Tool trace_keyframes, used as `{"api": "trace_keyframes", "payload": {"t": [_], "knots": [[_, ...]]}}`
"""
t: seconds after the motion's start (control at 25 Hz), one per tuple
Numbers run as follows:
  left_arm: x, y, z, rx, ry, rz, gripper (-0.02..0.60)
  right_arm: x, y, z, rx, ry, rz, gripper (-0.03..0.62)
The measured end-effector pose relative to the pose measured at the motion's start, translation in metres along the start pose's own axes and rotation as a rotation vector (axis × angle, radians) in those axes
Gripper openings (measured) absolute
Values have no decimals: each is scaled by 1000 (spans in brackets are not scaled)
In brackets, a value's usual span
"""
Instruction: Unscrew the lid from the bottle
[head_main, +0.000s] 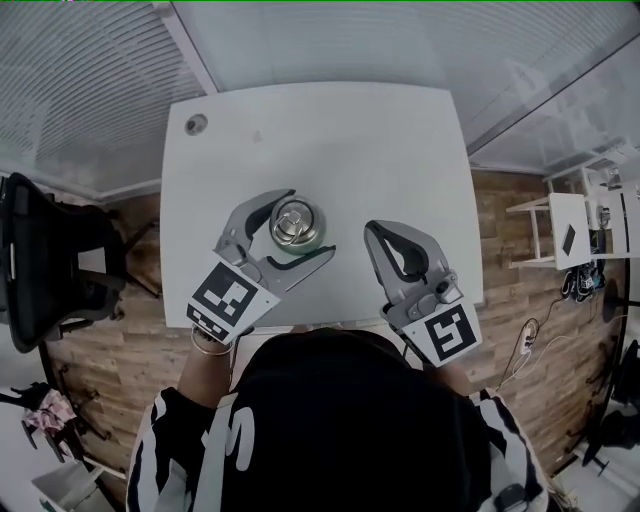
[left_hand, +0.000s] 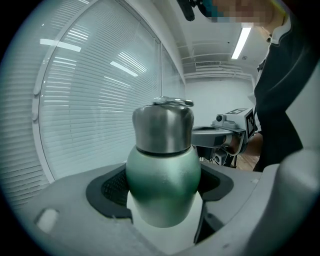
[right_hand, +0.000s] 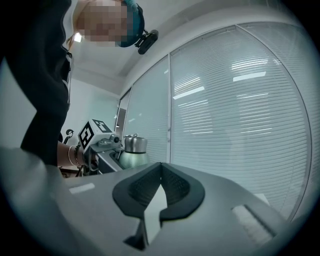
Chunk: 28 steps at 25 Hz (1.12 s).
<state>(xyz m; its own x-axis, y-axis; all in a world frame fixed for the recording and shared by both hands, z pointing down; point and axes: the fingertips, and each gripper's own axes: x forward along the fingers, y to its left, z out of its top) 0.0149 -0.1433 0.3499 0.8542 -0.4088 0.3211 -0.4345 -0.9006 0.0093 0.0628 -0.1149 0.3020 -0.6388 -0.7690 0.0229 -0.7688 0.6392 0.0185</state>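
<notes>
Pinching the green belly of a small metal bottle (left_hand: 162, 175) between dark ribbed pads: the jaws of the left gripper (left_hand: 162, 187), spread to the bottle's width and pressed on both flanks below the shoulder. Above the grip, a brushed steel lid (left_hand: 163, 127), seated on the neck, with a flat loop (left_hand: 172, 101) on top. Pressed together on nothing: the jaws of the right gripper (right_hand: 160, 186), pointed roughly level toward the blinds, well apart from the bottle. In the head view, the bottle upright over the front half of the white surface (head_main: 320, 130), between the two grippers and nearer the left. Not clear whether standing on its base or lifted clear. Judged rigid and not fragile, probably weighty for its size if full, and unlikely to give under the pads. Smooth and rounded, so apt to turn or slide in a loose hold once twisted. Worth holding low on the widest part of the belly with the left jaws, firmly enough to resist rotation. Best to take the lid by its straight steel side wall, right jaws opened first and then closed square across it. Not by the thin loop, likely to flex or slip out. Lid not yet touched, unscrewing not yet begun. Beyond: the blinds, a wooden floor, a black chair (head_main: 40, 240) left of the surface.
</notes>
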Motion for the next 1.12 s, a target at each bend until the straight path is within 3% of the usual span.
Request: {"api": "trace_keyframes", "payload": {"t": [0.2, 0.64, 0.96, 1.04, 1.12], "knots": [[-17, 7, 7, -20, -38, -14, 385, 8, 9, 1, -11, 0, 8, -6], [-19, 7, 15, -1, -21, -2, 385, 6, 20, 11, -7, -19, 76, -5], [-22, 8, 15, -1, -21, -9, 385, 9, 25, 24, 7, -15, 191, -6], [-24, 8, 14, 2, -21, -12, 385, 11, 29, 29, 10, -17, 239, 72], [-24, 7, 14, 9, -19, -16, 385, 12, 35, 33, -9, -20, 279, 84]]}}
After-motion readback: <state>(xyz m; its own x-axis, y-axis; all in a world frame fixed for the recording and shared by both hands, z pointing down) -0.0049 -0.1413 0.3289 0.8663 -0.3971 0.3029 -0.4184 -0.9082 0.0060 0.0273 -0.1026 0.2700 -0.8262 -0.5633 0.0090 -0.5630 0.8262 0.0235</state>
